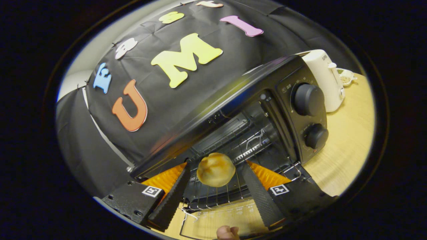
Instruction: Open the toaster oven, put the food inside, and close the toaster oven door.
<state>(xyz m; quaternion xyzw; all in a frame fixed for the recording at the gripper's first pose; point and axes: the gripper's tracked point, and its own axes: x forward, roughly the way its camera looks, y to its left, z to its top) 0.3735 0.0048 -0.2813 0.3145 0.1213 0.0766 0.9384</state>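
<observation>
Gripper view. The toaster oven (233, 110) stands open on the table (347, 143) and runs from the lower left to the upper right of the frame. Its glass door (217, 216) lies folded down below the opening, near the bottom centre. The wire rack (227, 140) is visible inside the cavity. Two knobs (308, 100) sit on the panel at centre right.

The bun (216, 169) rests at the front of the rack, just inside the opening, at lower centre. It lies between the two fingers (181, 186) of the gripper (216, 181) and touches neither. The fingers are released and spread wide, with a clear gap on each side of the bun.

Appearance of the bun: round, domed, golden-brown, with a paler fold at the top left and a darker baked patch across the crown.

Handling, as a judgement: the bun is probably light and soft, so it dents under firm pressure and needs only a gentle squeeze. The crust looks dry, so slip is unlikely. Take hold across the widest part, one finger on each flank, low enough to avoid rolling it.

With the food on the rack, the door is the remaining item. It is stiff and hinged at its lower edge; push its free edge upward.

A white kettle (325, 80) and a small dish (346, 77) stand beyond the oven at upper right. Part of a hand (228, 232) shows at bottom centre.
</observation>
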